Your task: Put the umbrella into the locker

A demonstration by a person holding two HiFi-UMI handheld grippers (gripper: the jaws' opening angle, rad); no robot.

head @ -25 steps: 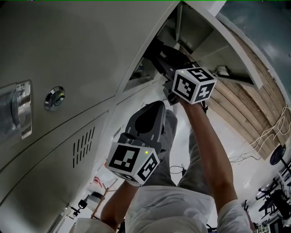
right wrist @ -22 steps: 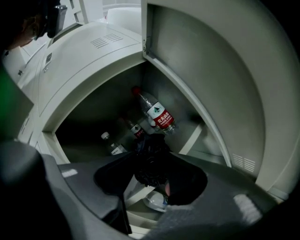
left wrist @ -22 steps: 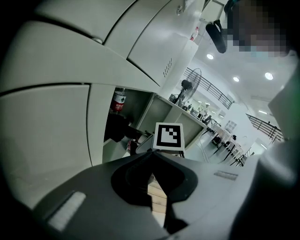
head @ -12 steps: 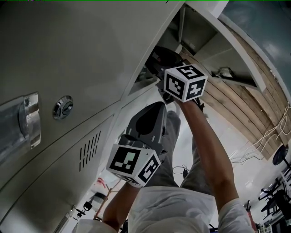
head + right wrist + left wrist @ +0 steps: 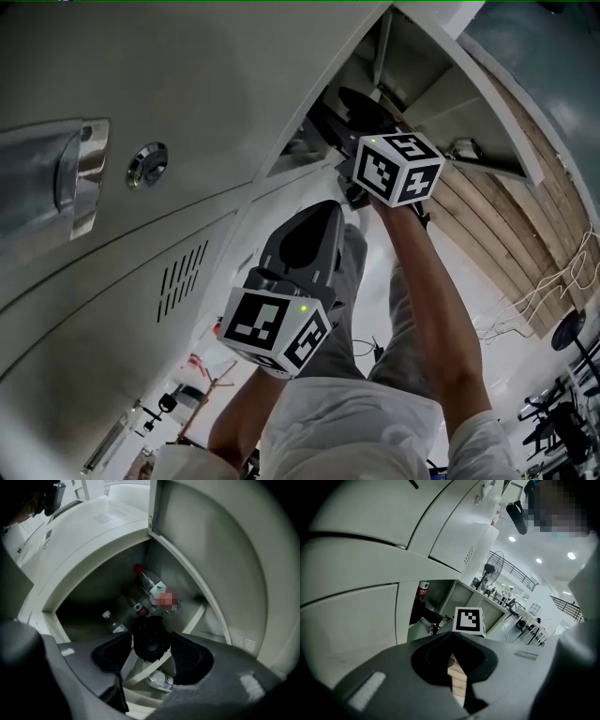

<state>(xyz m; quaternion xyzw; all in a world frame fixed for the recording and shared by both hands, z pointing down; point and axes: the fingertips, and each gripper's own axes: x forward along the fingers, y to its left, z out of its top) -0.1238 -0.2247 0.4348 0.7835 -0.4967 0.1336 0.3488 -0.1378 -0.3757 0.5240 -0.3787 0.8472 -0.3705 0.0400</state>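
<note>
The big grey locker point(image 5: 108, 578) stands open just ahead of the right gripper point(image 5: 151, 645). The left gripper point(image 5: 456, 635) has its jaws closed on nothing. The right jaws have just been opening and sit loose, with the black umbrella point(image 5: 149, 634) between them, inside the locker. Bottles point(image 5: 152, 590) lie past them.

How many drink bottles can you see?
4: a red-capped bottle at the back, a red-labelled bottle beside it, a white-capped bottle further left, a fourth bottle below the umbrella, which may hide more.
</note>
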